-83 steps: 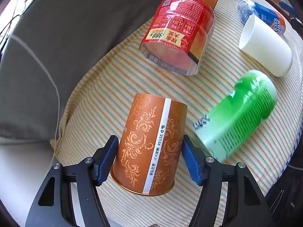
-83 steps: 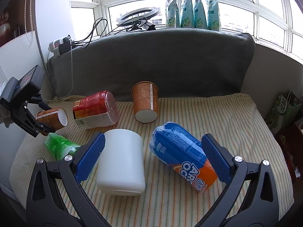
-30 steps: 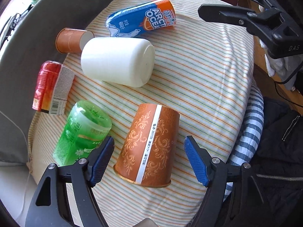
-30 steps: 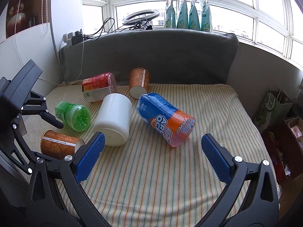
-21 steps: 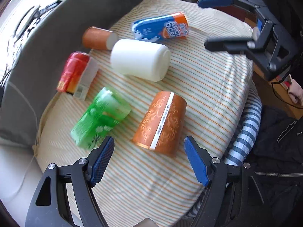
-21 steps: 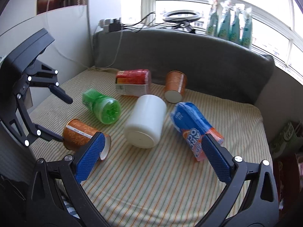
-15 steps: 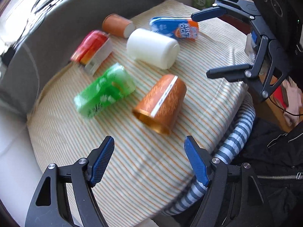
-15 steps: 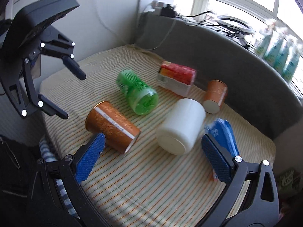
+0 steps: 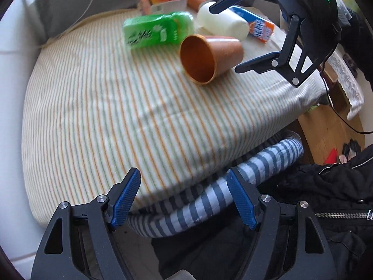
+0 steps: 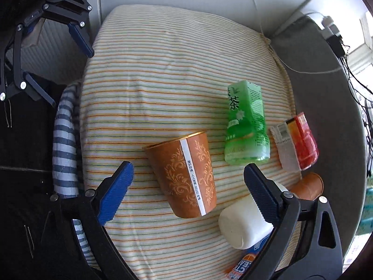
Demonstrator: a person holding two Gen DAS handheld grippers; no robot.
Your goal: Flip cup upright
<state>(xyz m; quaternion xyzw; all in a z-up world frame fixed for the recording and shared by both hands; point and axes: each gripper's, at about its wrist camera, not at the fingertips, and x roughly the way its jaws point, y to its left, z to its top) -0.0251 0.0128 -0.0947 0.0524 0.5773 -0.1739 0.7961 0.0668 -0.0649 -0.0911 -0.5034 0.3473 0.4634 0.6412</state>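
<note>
Beside the green bottle (image 10: 247, 126), the brown cup (image 10: 184, 175) lies on its side, unflipped; right gripper (image 10: 186, 186) fingers wide, straddling it, left gripper (image 9: 181, 200) fingers wide, empty.

Green plastic tea bottle (image 10: 247, 126) lies centre-right w/ red-labelled clear plastic jar (image 10: 297, 141) beside it at right. White plastic cup (image 10: 243, 225) lower right, on its side; blue-orange drink pouch (image 10: 247, 262) under it. All on striped cushion (image 10: 163, 70).
</note>
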